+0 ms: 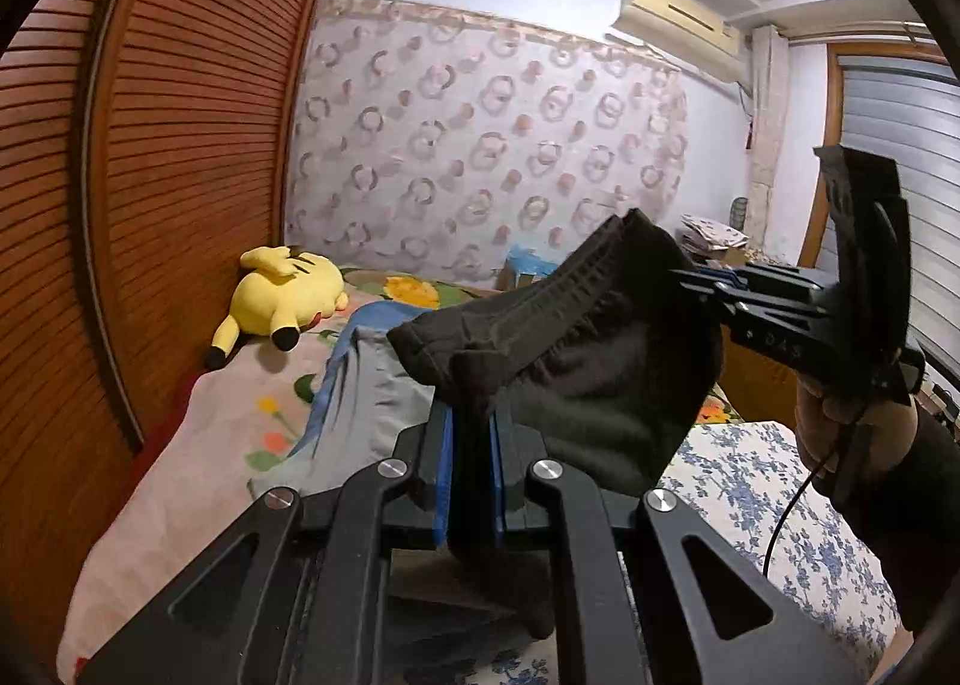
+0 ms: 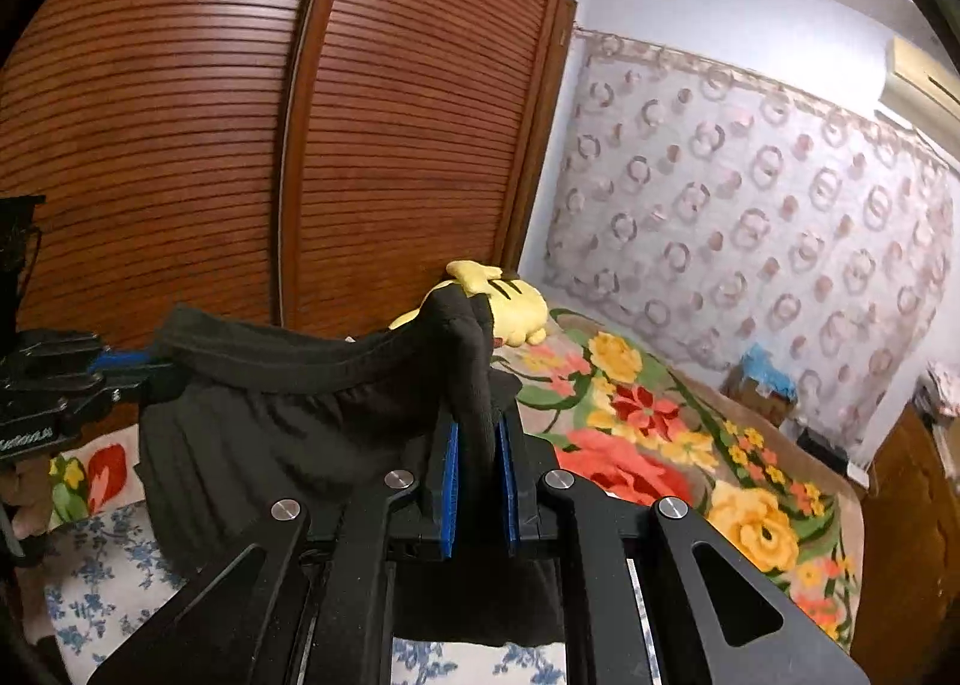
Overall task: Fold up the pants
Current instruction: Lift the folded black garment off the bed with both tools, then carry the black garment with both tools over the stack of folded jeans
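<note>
Now both grippers hold the black pants with a ribbed elastic waistband [image 1: 576, 337] up in the air above the bed [image 1: 198, 445], and the waistband hangs stretched between them. The left hand-held gripper [image 1: 471, 445] has its blue pads pressed together on one end of the waistband; a small fold of black cloth stands up out of the pads. The right hand-held gripper [image 2: 480, 445] is clamped in the same way on the other end, with a thick bunch of cloth rising between its blue pads. In the left wrist view the right gripper enters from the right side, and a hand [image 1: 852, 421] in a dark sleeve holds its handle. The rest of the pants hangs down under the waistband, over the near part of the bed, where a white sheet with blue flowers [image 1: 768, 493] lies. Further away, a blanket with big red and yellow flowers [image 2: 672, 445] covers the bed. A yellow plush toy with black ear tips [image 1: 288, 295] lies at the far edge, beside the brown slatted wardrobe doors [image 2: 240, 114].
</note>
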Motion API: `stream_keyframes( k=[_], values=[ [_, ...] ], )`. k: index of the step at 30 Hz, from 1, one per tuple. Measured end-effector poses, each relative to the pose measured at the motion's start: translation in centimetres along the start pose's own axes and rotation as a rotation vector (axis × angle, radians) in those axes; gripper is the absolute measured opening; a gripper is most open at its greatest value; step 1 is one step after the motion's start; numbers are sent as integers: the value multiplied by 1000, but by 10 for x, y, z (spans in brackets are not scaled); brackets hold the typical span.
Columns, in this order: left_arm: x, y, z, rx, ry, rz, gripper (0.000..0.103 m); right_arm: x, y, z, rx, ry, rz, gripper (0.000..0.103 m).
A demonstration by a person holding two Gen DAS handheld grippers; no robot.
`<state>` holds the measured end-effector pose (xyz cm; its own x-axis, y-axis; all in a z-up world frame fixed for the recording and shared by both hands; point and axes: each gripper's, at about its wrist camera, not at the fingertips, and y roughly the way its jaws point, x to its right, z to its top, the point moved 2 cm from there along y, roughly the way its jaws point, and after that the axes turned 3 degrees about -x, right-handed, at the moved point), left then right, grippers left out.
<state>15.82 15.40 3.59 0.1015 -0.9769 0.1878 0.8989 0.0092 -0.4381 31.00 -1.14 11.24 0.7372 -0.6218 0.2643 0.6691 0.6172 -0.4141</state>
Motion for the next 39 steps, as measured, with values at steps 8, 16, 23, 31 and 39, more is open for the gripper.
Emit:
stream_keyframes(
  k=[8, 16, 23, 31, 39],
  values=[
    [-8, 0, -3, 13, -27, 40, 11, -8, 29, 14, -15, -81, -6, 12],
    [-15, -1, -7, 40, -61, 119, 11, -10, 59, 26, -16, -119, 31, 12],
    [-17, -4, -25, 26, -106, 170, 11, -13, 94, 27, -50, -121, 102, 12],
    [-19, -2, -29, -9, -97, 200, 11, -11, 107, 25, -85, -85, 146, 12],
    [-18, 2, -32, -35, -101, 205, 11, 15, 112, 32, -128, 15, 179, 37]
  ],
)
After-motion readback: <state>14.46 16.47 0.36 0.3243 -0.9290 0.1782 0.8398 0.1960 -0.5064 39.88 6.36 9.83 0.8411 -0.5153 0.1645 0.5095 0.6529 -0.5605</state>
